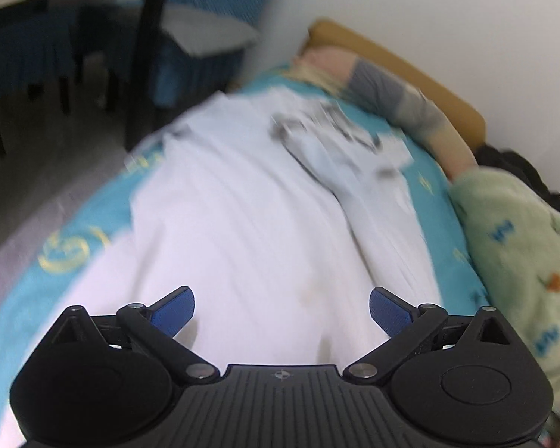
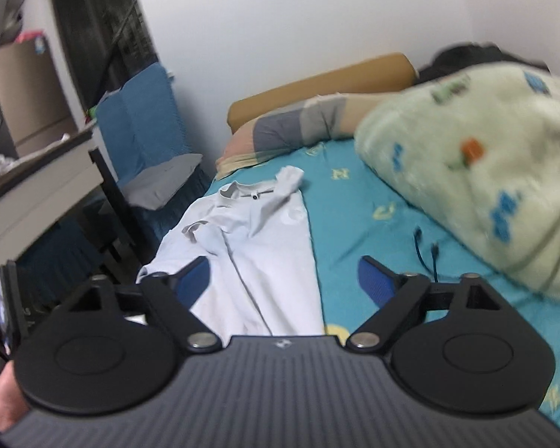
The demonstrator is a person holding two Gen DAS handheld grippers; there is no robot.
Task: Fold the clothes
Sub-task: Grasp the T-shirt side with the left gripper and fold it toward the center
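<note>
We've got the shirt [image 1: 250, 205] lying lengthwise straight ahead, collar far; left gripper [image 1: 282, 308] nearer, hem right under it, right gripper [image 2: 283, 280] back; both wide, empty

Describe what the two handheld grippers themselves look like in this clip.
Both the left gripper and right gripper look alike: matte black ribbed bodies, two round black discs, silver pivot bolts, black linkage arms and blue textured pads. A small emblem marks each body's centre.
</note>
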